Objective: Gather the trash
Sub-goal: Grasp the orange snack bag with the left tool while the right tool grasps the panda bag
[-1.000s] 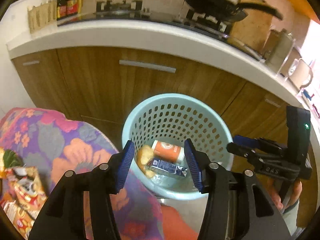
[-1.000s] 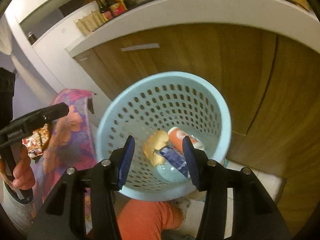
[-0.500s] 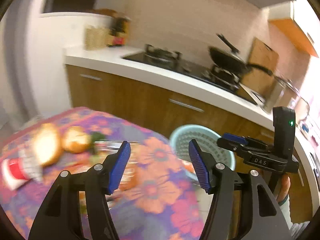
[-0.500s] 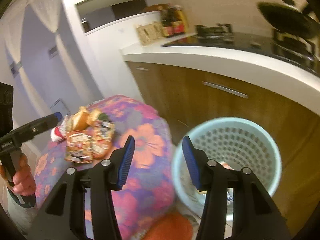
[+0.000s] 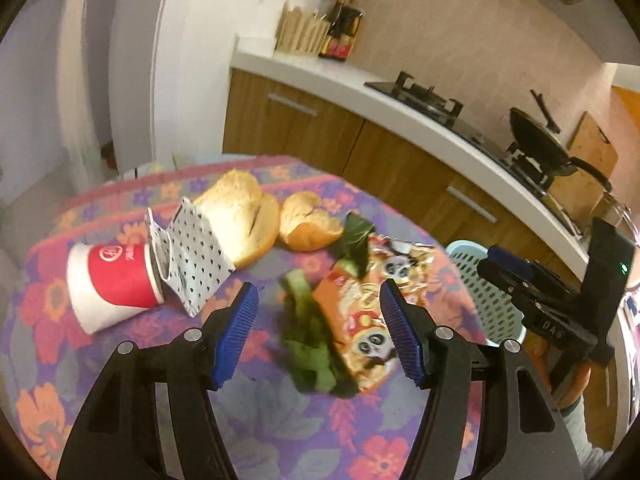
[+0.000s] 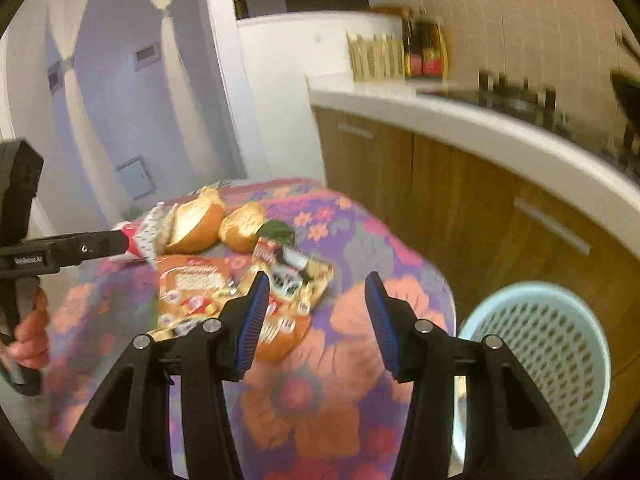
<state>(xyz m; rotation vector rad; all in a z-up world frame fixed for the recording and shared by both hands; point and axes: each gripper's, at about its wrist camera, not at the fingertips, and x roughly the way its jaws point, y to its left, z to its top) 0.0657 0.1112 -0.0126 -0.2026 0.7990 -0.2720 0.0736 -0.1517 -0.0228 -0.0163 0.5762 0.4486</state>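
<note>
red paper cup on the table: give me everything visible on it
The red paper cup lies tipped on its side on the floral tablecloth, at the left end of the trash pile. It looks like paper: a red band carrying a white round logo, with a white base section. Its base points to the picture's left, its mouth to the right, against the white polka-dot carton, which covers part of the rim. Whether anything is inside cannot be told. No gripper touches it. In the right wrist view it is mostly hidden.

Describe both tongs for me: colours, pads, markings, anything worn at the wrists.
Both tongs, left and right, are black plastic with ribbed blue pads and silver screws. From the side, the right one bears white lettering and a green light; the left bears a white label. A pale cuff shows at the right wrist.
</note>
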